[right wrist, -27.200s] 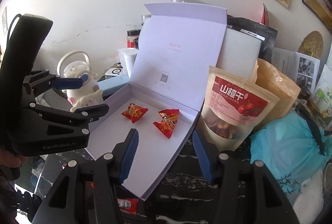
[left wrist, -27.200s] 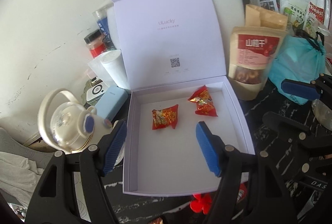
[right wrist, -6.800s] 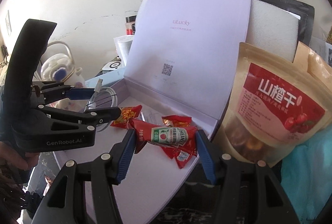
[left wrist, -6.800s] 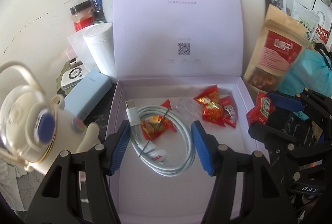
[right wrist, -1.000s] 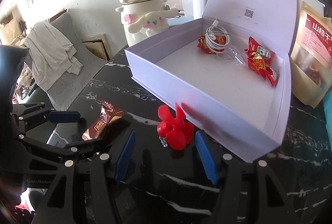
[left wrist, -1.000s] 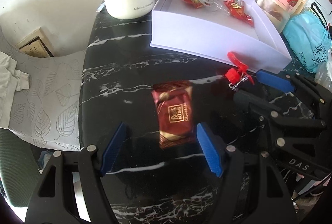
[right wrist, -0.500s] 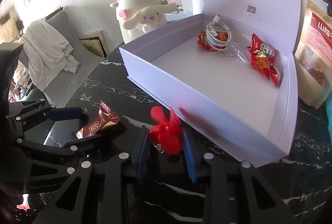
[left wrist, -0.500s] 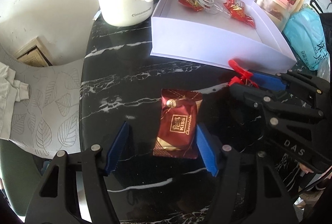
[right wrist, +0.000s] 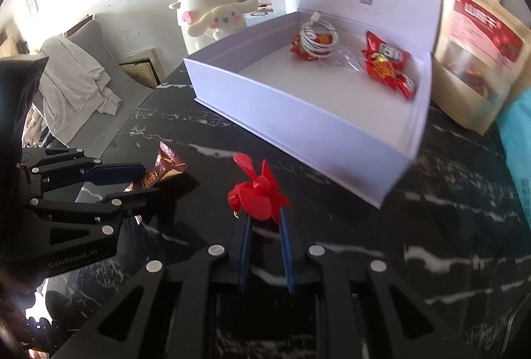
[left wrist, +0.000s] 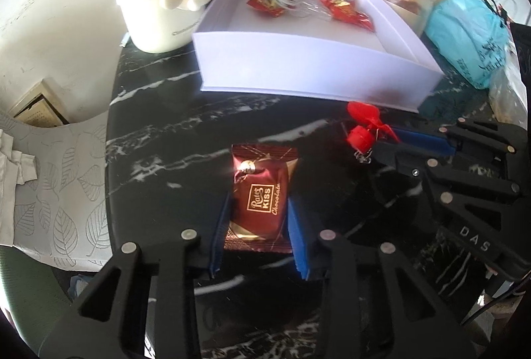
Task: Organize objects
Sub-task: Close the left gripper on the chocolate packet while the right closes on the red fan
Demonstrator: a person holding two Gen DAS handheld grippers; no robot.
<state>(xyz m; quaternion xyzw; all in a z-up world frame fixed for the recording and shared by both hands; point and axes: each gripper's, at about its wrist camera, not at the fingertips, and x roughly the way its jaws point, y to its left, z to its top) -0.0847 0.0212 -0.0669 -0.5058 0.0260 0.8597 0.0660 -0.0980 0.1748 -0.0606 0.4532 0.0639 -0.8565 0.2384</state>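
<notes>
My left gripper (left wrist: 257, 213) is shut on a dark red chocolate packet (left wrist: 260, 196) on the black marble table (left wrist: 166, 159); the packet also shows in the right wrist view (right wrist: 159, 174). My right gripper (right wrist: 264, 219) is shut on a small red fan (right wrist: 259, 191), which also shows in the left wrist view (left wrist: 365, 130). The open white box (left wrist: 308, 70) lies behind; in the right wrist view its wall (right wrist: 282, 113) faces me. It holds a coiled white cable (right wrist: 318, 38) and red snack packets (right wrist: 385, 63).
A white cartoon-dog kettle (right wrist: 209, 3) stands left of the box. A snack pouch (right wrist: 478, 60) and a teal bag (left wrist: 471, 27) sit to the right. A grey chair with cloth (right wrist: 76, 86) is beyond the table's left edge.
Both grippers have closed: the left on the chocolate packet, the right on the red fan. Both have moved a little forward towards the box.
</notes>
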